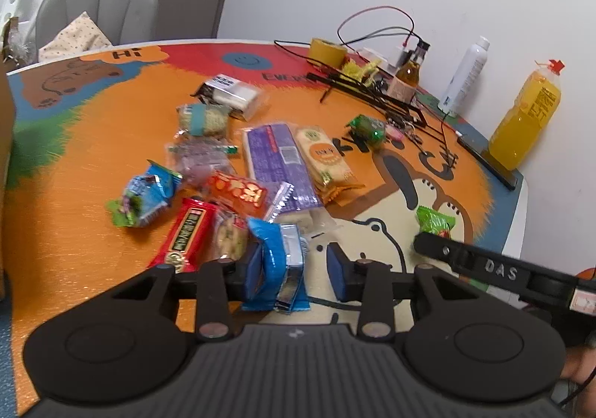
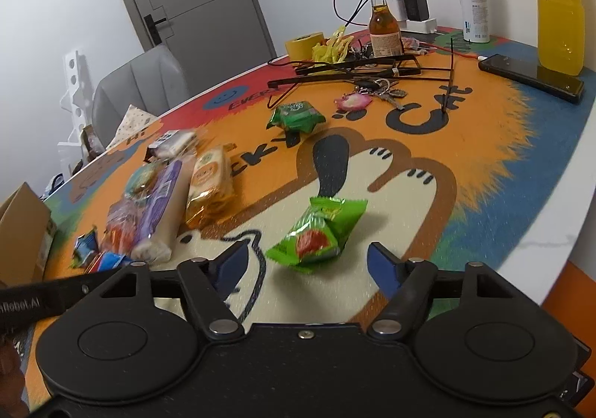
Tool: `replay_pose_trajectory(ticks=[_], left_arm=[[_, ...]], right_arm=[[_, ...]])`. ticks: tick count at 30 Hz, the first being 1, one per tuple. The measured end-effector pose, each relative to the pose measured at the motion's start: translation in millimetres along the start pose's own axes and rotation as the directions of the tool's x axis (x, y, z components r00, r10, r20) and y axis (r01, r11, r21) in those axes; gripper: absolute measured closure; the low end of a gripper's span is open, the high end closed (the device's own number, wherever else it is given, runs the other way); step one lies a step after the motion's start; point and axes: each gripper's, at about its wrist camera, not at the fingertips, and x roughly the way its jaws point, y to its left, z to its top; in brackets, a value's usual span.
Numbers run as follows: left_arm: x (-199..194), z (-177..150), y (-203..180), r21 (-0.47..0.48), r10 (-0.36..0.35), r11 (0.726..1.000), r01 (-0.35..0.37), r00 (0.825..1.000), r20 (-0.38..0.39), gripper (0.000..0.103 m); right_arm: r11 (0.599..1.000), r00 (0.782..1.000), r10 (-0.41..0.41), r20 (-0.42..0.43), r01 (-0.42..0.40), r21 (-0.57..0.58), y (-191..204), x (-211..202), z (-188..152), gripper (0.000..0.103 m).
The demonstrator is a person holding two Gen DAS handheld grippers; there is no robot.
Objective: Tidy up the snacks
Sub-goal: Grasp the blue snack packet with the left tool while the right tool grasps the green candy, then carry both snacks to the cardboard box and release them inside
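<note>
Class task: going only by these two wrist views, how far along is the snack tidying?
Done: nothing looks sorted; most packets lie in a loose heap on the cartoon-printed table mat. In hand: the left gripper has open jaws around a blue foil snack packet; the right gripper has open jaws facing a bright green snack packet. Left: the heap, plus a dark green packet.

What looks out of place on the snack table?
Non-snack clutter at the far edge: black cables, a key bunch, a black phone. Two green snack packets lie apart from the main pile. Nothing looks spilled.
</note>
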Motion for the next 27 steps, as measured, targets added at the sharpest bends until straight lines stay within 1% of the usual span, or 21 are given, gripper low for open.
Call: replay_pose_trajectory(ticks=[2,3,5,6,7,9,12,14,18,27], left_arm=[[4.1,-0.6,-1.8,0.006,0.005,1.000,-0.005,1.000,-0.012,0.066],[6.3,-1.5,-1.8,0.005,0.009,1.000,-0.009,1.000,-0.019,0.066],[10.6,-4.5,-1.5,0.003,0.019,1.000,-0.019,0.999,-0.033,0.066],[12.6,-6.6,-1.1,0.005,0.022,1.000,-0.022,0.999,-0.039,0.069],[12.1,-8.5,-1.7,0.014,0.028,1.000,-0.028,0.999,-0.025,0.070],[11.5,-9.2,-3.7,0.027,0.047,0.999,-0.046,0.999,-0.024,0.077],[7.9,-7.6,-1.1,0.002,0.030,1.000,-0.030,0.999,-0.023,0.079],[3.4,-7.7,-2.8,0.014,0.034,0.999,-0.034,0.999,-0.001,0.079],[-4.3,-7.1,-4.2,0.016,0.024,1.000,-0.025,1.000,0.019,0.080],[-26.8,1.2,5.2,-0.003,0.033,0.999,-0.033,0.996,0.079,0.080]], right_arm=[[1.000,1.000,-0.011,0.007,0.011,-0.001,-0.7,1.9,1.3,0.044],[1.000,1.000,-0.020,0.012,0.020,0.004,-1.5,2.5,1.3,0.048],[1.000,0.999,-0.027,0.022,0.027,0.006,-2.2,3.7,1.3,0.050],[0.999,0.999,-0.034,0.026,0.034,0.003,-1.5,4.2,1.1,0.053],[0.999,0.999,-0.044,0.030,0.044,-0.002,-0.6,4.7,1.1,0.059],[1.000,0.999,-0.030,0.029,0.030,-0.009,-0.4,5.8,1.1,0.063],[1.000,1.000,-0.003,0.026,0.003,0.010,-3.2,4.3,1.2,0.068],[1.000,1.000,0.012,0.021,-0.012,0.020,-3.5,2.6,0.2,0.069],[0.999,0.999,0.037,0.025,-0.038,0.018,2.6,-4.0,-2.2,0.070],[0.996,0.996,0.083,0.035,-0.083,-0.018,31.1,-12.2,-1.7,0.072]])
